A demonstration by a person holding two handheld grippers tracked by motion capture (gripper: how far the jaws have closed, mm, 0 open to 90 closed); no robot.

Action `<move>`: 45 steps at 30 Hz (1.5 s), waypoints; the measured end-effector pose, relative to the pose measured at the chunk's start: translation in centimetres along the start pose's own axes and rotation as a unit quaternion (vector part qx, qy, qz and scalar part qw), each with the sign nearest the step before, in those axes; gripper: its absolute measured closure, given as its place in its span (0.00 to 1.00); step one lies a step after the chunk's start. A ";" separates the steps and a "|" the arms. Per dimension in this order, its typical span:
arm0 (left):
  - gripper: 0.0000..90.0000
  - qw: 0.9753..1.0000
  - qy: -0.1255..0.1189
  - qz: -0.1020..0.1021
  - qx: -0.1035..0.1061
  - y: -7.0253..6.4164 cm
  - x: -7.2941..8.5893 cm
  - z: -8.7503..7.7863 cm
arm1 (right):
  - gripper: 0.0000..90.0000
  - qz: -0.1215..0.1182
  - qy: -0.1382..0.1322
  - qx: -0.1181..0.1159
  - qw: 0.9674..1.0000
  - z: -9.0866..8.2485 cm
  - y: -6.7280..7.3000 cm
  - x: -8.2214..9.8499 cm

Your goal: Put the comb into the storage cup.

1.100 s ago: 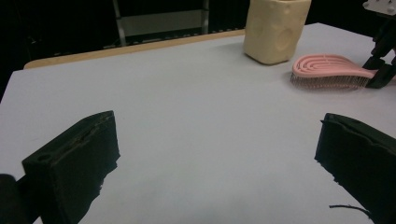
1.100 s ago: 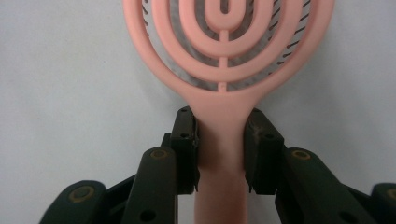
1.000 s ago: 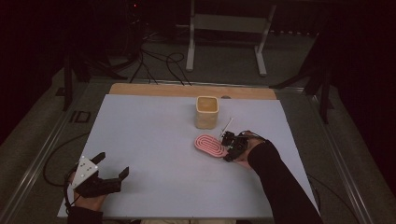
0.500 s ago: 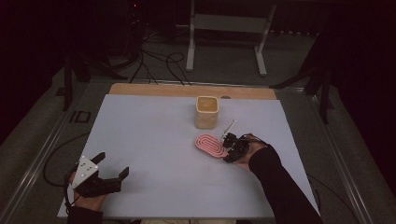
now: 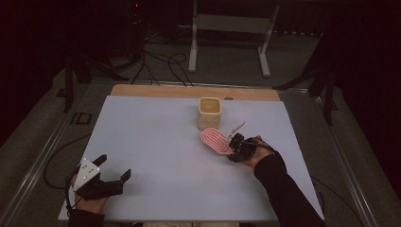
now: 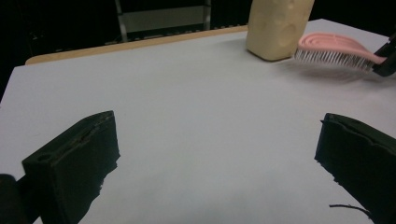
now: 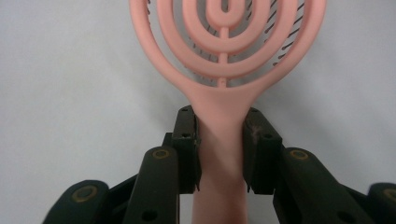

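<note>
One light, stiff pink brush hangs bristles-down just above the tabletop beside the cup — right claw clamps its slim, slippery handle; left claw gapes empty.

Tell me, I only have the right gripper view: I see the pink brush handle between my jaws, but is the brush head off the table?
Observer: Yes. In the left gripper view the pink plastic hairbrush hangs above the white table, white bristles pointing down.
Operator: Anything close to it?
Observer: A cream, square-sided cup stands just beyond the brush head.
Operator: Where is my other gripper?
Observer: The left gripper sits at the table's near left corner, jaws open with nothing between them.
</note>
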State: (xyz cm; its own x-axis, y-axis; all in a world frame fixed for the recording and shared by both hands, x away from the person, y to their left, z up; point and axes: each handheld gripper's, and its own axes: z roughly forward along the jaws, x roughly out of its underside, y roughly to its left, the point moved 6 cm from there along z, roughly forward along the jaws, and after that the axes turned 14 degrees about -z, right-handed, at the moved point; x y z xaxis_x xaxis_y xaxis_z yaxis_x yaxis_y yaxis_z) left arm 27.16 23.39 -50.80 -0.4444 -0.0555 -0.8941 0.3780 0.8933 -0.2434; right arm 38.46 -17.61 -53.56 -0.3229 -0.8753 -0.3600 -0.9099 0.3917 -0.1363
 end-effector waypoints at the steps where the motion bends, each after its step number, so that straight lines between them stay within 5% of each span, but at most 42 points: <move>1: 0.00 1.000 0.000 0.000 0.000 0.0 0.0 0.0 | 0.78 0.005 -0.006 0.006 1.000 -0.2 0.0 0.0; 9: 0.00 1.000 0.003 -0.001 -0.002 0.0 0.1 0.1 | 0.78 0.028 -0.049 0.032 0.998 -1.4 0.4 0.0; 21: 0.00 1.000 0.008 -0.003 -0.006 0.0 0.2 0.3 | 0.78 0.049 -0.124 0.092 0.987 -3.9 1.5 -0.1; 38: 0.00 1.000 0.010 -0.007 -0.007 0.2 0.2 0.3 | 0.78 0.095 -0.213 0.105 0.967 -5.4 3.3 0.6; 45: 0.00 1.000 0.011 -0.007 -0.005 0.1 0.1 0.2 | 0.78 0.079 -0.232 0.108 0.963 -5.7 4.0 0.6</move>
State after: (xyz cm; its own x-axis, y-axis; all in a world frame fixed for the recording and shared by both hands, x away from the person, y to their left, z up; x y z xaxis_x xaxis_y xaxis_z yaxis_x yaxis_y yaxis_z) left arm 27.35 23.39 -51.02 -0.4670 -0.0595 -0.8823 0.3637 0.8965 -0.2530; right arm 33.14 -18.19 -49.10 -0.2562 -0.5987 -0.7589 -0.7669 0.6039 -0.2175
